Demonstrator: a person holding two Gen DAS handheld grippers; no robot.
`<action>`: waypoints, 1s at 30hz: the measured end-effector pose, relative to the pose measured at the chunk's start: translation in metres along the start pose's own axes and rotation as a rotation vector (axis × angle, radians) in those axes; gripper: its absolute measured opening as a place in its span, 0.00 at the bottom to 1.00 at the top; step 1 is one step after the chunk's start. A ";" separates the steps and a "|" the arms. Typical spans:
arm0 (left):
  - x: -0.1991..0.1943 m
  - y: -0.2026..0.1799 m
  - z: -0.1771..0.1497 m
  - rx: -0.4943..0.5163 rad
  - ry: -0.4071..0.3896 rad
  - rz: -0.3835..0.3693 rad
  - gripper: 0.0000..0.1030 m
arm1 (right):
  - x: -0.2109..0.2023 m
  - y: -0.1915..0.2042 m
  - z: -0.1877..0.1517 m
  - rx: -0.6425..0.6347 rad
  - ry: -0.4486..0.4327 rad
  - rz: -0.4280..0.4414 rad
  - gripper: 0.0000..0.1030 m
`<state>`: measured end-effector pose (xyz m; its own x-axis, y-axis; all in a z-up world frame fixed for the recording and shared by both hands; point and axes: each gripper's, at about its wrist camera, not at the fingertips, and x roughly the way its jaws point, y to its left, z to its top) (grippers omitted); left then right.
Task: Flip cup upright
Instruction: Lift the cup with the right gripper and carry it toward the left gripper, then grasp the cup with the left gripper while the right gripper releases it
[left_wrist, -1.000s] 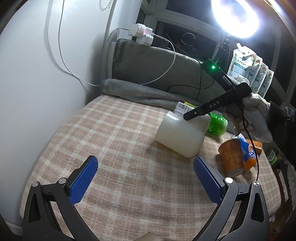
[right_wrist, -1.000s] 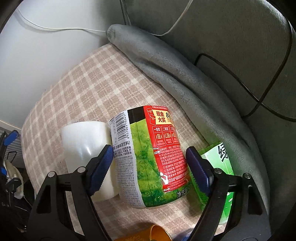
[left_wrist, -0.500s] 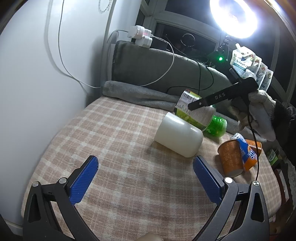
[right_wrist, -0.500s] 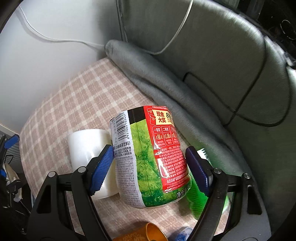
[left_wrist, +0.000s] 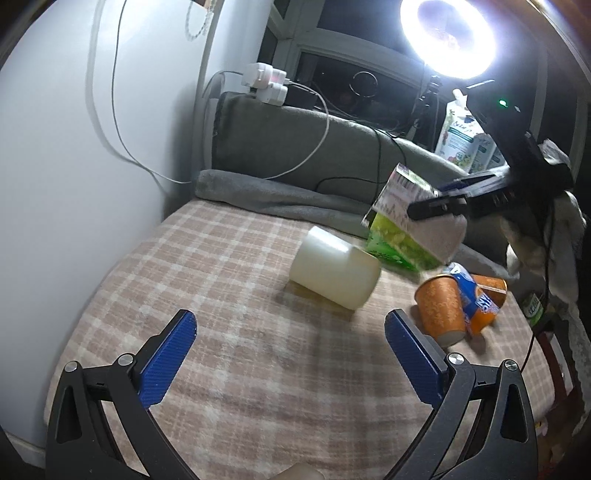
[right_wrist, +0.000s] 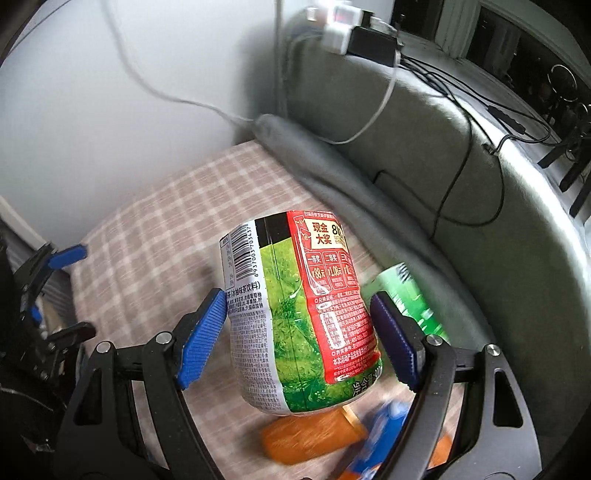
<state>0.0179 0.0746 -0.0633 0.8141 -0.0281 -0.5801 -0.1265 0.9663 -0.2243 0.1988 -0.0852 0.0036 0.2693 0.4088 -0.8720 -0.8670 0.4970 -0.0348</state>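
Cup between right gripper fingers

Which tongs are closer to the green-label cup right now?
Right. The right tongs are clamped on the green-label cup, holding it tilted above the checked blanket. The left tongs hang open well short of it, nearer the white cup.

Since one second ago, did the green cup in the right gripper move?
Yes. The green cup, held in the right gripper, has risen off the checked blanket, away from the white cup lying there.
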 end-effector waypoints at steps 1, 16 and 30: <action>-0.002 -0.002 -0.001 0.001 0.000 -0.005 0.99 | -0.002 0.007 -0.005 -0.009 0.000 0.000 0.80; -0.017 -0.013 -0.024 -0.004 0.053 -0.059 0.99 | 0.031 0.068 -0.079 -0.018 0.106 0.044 0.80; -0.017 -0.016 -0.030 -0.025 0.099 -0.073 0.99 | 0.036 0.079 -0.091 -0.019 0.101 0.061 0.81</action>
<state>-0.0110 0.0522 -0.0736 0.7620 -0.1241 -0.6355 -0.0843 0.9541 -0.2874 0.1023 -0.1006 -0.0749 0.1728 0.3582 -0.9175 -0.8888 0.4582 0.0115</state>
